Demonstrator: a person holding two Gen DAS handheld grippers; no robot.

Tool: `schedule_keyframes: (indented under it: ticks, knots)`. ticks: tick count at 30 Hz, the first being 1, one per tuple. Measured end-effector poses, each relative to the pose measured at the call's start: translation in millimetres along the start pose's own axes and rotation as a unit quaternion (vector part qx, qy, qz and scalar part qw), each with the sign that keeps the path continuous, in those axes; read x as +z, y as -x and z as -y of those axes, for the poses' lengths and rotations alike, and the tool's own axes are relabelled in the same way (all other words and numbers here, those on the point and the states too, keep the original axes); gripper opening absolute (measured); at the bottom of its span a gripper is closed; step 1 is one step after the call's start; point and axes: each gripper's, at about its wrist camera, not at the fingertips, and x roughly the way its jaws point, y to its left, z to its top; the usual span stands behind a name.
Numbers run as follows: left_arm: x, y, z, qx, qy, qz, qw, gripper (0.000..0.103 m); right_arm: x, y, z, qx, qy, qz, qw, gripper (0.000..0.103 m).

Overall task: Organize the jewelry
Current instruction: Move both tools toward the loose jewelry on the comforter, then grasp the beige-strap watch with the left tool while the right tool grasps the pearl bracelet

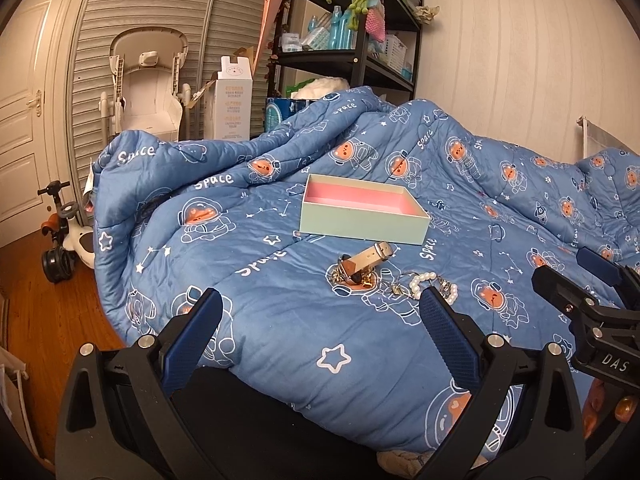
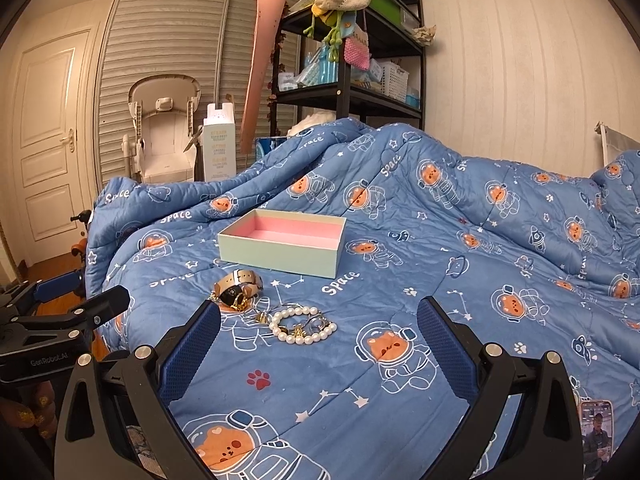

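Right wrist view: the left gripper (image 2: 80, 292) pokes in at the far left edge, only partly in frame, so its spread cannot be judged here; in the left wrist view its own fingers (image 1: 320, 312) stand wide apart over the quilt (image 1: 280, 320), holding nothing. One open box (image 2: 280, 258), pale green outside and pink inside, sits ahead of the right gripper (image 2: 320, 320) and slightly left of its centre line, with nothing visible in it. Nearer, just beyond the left fingertip (image 2: 208, 316), lies one watch (image 2: 236, 290) with a tan strap, gold chain tangled against it. To its right, between the two fingertips and just ahead of them, rests one pearl bracelet (image 2: 302, 326) with small gold and silver pieces heaped inside its ring; how many separate pieces cannot be made out. The right gripper's fingers are also spread wide and empty. A phone (image 2: 598, 428) is cut off at the lower right.
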Motion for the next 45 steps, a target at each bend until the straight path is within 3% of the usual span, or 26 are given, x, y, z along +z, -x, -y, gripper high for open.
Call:
schedule_keyframes:
  ticks: [8, 12, 15, 19, 23, 29, 33, 40, 45]
  knots:
    - [-2.7, -22.0, 3.3, -0.006, -0.029, -0.037, 0.9989, 0.097, 3.2, -47.7, 11.8, 0.058, 0.032, -0.093, 0.993, 0.097]
    - [-0.7, -34.6, -1.7, -0.031, -0.022, -0.058, 0.9976, 0.097, 0.1, -78.7, 22.7, 0.097, 0.014, -0.17, 0.981, 0.097]
    - [2.7, -46.9, -4.9, -0.041, -0.019, -0.075, 0.9961, 0.096, -2.4, -93.4, 26.2, 0.118, 0.003, -0.201, 0.972, 0.097]
    - [9.7, -67.3, -5.1, -0.052, -0.024, -0.099, 0.9935, 0.079, -1.0, -104.4, 27.5, 0.134, 0.004, -0.221, 0.966, 0.096]
    - [18.4, -87.1, 1.4, -0.063, -0.038, -0.111, 0.9911, 0.074, 1.8, -113.4, 27.7, 0.151, 0.015, -0.235, 0.96, 0.096]
    - [34.9, -119.6, 22.0, -0.083, -0.084, -0.122, 0.9855, 0.066, 2.0, -130.6, 24.7, 0.17, 0.048, -0.25, 0.952, 0.087]
    - [43.8, -139.8, 33.8, -0.083, -0.117, -0.125, 0.9818, 0.065, 2.8, -144.7, 34.6, 0.182, 0.045, -0.263, 0.946, 0.073]
    - [50.8, -166.4, 43.8, -0.094, -0.134, -0.147, 0.9754, 0.055, 10.8, -164.6, 54.8, 0.194, 0.01, -0.277, 0.941, 0.05]
    - [50.2, -171.3, 48.4, -0.1, -0.138, -0.151, 0.9737, 0.05, 15.2, -180.1, 45.0, 0.208, 0.029, -0.28, 0.937, 0.042]
